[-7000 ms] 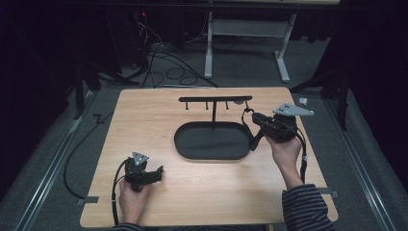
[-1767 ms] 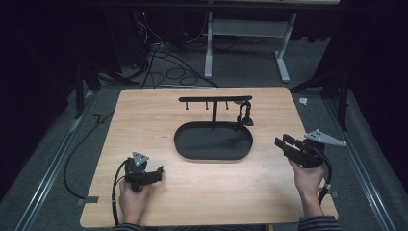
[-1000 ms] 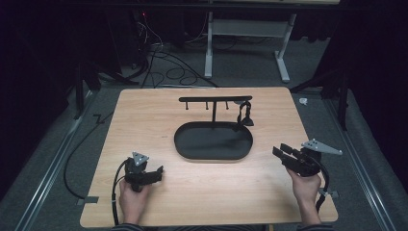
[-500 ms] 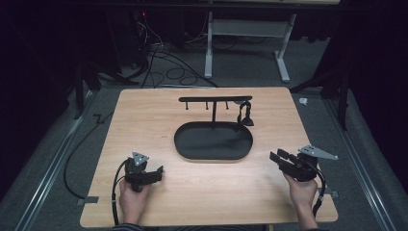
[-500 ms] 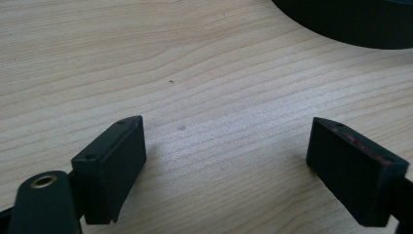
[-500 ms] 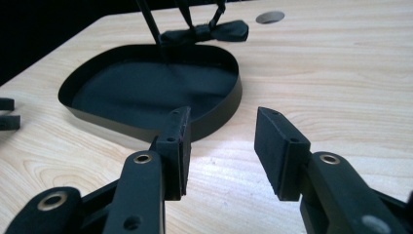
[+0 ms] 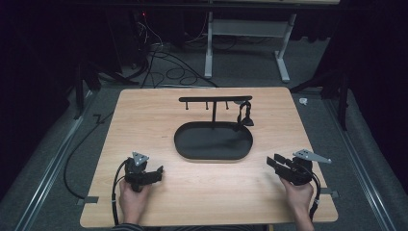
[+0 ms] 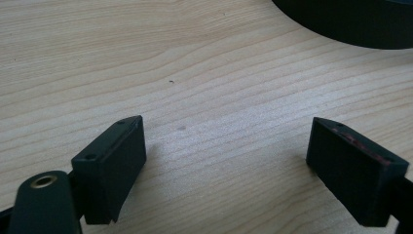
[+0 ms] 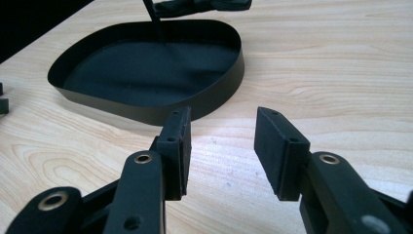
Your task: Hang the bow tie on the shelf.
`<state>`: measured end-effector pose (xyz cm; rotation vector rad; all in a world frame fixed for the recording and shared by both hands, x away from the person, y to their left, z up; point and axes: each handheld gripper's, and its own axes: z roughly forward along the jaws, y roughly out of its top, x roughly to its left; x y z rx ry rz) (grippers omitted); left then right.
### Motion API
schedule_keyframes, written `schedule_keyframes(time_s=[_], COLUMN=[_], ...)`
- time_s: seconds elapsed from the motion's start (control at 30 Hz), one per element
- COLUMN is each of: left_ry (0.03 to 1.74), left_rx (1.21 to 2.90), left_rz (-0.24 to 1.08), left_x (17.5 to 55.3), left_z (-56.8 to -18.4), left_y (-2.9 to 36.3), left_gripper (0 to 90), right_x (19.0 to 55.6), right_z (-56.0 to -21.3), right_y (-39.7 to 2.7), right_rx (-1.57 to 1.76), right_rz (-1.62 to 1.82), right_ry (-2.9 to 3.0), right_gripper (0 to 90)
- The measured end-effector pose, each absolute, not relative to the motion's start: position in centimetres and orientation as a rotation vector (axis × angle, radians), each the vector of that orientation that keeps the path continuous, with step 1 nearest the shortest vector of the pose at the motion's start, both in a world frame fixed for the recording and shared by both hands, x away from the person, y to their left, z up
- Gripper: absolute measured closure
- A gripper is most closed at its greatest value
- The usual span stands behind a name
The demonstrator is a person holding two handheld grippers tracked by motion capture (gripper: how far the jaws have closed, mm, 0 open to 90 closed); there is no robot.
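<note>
Nearest the person, the left hand-held gripper (image 7: pixel 155 174) rests on the worktop (image 7: pixel 202 192) with its jaws spread wide and nothing between them. The right hand-held gripper (image 7: pixel 275 162) lies near the right edge, jaws partly open and empty, pointing left toward the tray (image 7: pixel 213 140).

The tray is an oval dish mid-worktop; its long axis runs left to right across the table. From it rises a stand (image 7: pixel 214 100) with a crossbar parallel to that axis. A dark strap (image 7: pixel 245 114) hangs from the bar's right end, drooping straight down, its lower part near the tray's back right rim.

I judge the hanging step done and both hands parked. Any further move would call for a reach forward over the tray to the bar, closing on something narrow.
</note>
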<state>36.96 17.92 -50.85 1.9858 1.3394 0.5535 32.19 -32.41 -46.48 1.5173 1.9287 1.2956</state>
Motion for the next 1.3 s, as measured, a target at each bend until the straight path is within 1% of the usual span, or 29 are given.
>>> schedule_keyframes(time_s=[0.57, 1.3], left_ry=[1.339, 1.339], left_rx=[1.986, 1.985], left_rz=[0.554, 0.554], left_x=[37.0, 37.0], left_z=[-50.9, -50.9], left_y=[17.9, 17.9], left_gripper=[14.9, 14.9], right_x=[32.3, 33.3], right_z=[-48.1, -49.3], right_y=[-30.7, -30.2], right_rx=[1.481, 1.490], right_rz=[1.146, 1.063], right_ry=[2.001, 2.053], right_gripper=[59.1, 60.5])
